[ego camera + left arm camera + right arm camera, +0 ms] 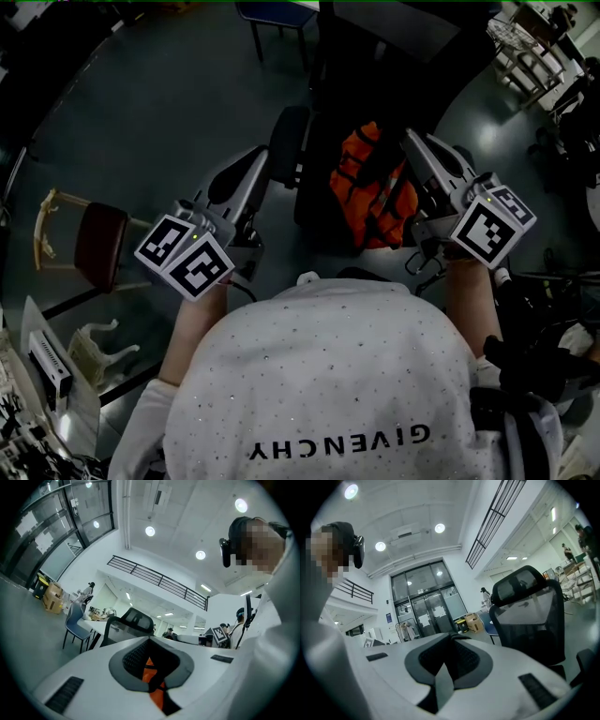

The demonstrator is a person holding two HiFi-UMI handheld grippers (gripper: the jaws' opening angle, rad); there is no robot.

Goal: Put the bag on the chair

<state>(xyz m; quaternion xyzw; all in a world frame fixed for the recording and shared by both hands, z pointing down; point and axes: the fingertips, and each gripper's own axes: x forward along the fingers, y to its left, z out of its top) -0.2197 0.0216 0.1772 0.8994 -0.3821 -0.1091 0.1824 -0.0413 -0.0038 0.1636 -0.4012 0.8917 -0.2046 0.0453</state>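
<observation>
An orange bag (370,187) with black straps hangs between my two grippers, over the seat of a black office chair (309,141). My left gripper (261,157) is to the bag's left, beside the chair's armrest. Its jaws are shut on a fold of orange fabric and a black strap (151,674). My right gripper (412,139) is at the bag's upper right, shut on a grey strap (443,684). The chair's mesh backrest (529,611) stands close on the right in the right gripper view. The seat under the bag is too dark to make out.
A wooden chair with a dark red seat (98,244) stands at the left, with a white plastic frame (94,347) nearer me. A blue chair (277,14) and a table are beyond the office chair. A wire rack (525,47) stands far right. Other people work at desks (101,613).
</observation>
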